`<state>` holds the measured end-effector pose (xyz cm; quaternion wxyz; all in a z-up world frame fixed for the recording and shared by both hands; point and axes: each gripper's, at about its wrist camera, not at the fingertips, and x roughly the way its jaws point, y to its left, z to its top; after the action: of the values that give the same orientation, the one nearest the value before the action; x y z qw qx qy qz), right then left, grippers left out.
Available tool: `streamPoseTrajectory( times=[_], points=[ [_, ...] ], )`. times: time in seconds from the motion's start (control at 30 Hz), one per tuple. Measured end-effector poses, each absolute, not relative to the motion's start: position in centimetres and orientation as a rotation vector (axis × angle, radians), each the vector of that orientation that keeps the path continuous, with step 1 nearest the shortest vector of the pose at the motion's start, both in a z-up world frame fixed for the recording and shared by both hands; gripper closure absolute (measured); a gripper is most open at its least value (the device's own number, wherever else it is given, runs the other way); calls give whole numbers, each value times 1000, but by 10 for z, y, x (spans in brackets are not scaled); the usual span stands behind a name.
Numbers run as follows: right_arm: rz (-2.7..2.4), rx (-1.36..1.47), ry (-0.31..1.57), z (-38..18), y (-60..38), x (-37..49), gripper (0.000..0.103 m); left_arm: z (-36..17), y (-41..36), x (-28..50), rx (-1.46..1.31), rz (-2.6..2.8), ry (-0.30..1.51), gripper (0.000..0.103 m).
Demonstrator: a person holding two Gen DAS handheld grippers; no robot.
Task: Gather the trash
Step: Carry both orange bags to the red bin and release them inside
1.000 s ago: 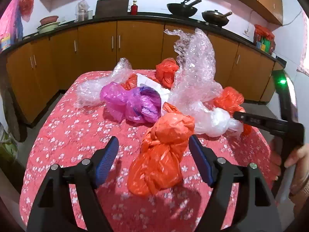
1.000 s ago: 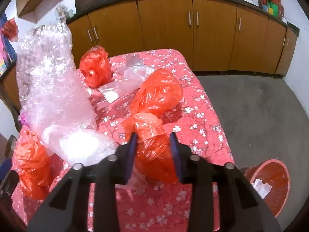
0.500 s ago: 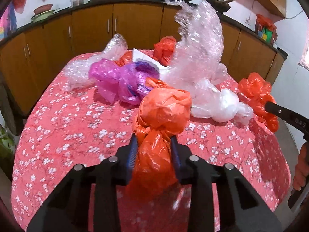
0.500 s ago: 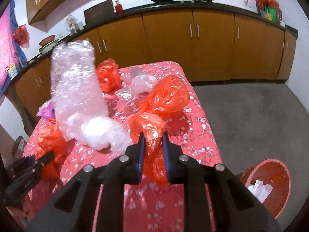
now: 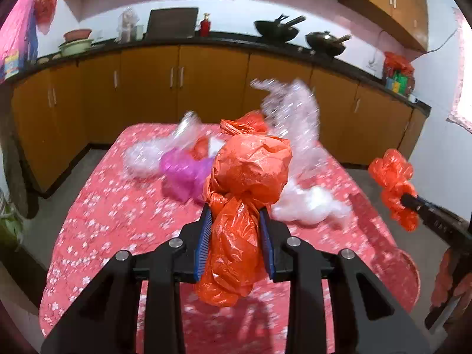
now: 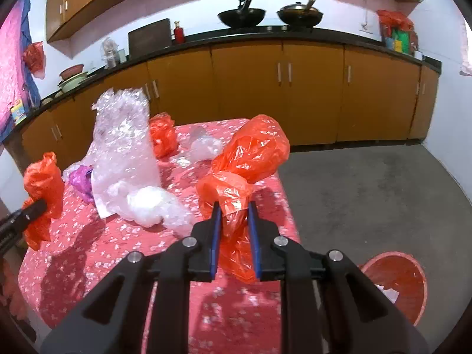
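My left gripper (image 5: 236, 218) is shut on an orange plastic bag (image 5: 247, 183) and holds it lifted above the red flowered table (image 5: 118, 215). My right gripper (image 6: 234, 209) is shut on another orange bag (image 6: 227, 191), lifted near the table's right edge; that bag also shows at the right of the left wrist view (image 5: 393, 183). The left bag appears at the left of the right wrist view (image 6: 42, 185). On the table lie a bubble wrap sheet (image 6: 124, 135), a white bag (image 6: 150, 203), a purple bag (image 5: 183, 177) and more orange bags (image 6: 253, 150).
A red bin (image 6: 398, 283) with some white trash stands on the grey floor right of the table. Brown kitchen cabinets (image 6: 309, 94) with pans on the counter run along the back wall.
Both grippers have closed on their orange bags and lifted them off the table. The left gripper was open around its bag one second ago.
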<state>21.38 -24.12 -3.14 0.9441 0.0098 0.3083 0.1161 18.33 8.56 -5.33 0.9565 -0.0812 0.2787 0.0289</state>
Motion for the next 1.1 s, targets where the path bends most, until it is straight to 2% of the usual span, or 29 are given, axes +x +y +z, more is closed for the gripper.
streamPoseTrajectory(
  times=[0.3,0.73,1.1],
  points=[
    [132,6,578,-27,-284,200,85,-39,22,201,-114,-65,530,72],
    [-69,-11,525,-27,-376,170,85,-48,-93,231,-84,-277,562,72],
    [-301,32,587,-64,-479,147,85,-77,-210,242,-33,-460,653,72]
  ],
)
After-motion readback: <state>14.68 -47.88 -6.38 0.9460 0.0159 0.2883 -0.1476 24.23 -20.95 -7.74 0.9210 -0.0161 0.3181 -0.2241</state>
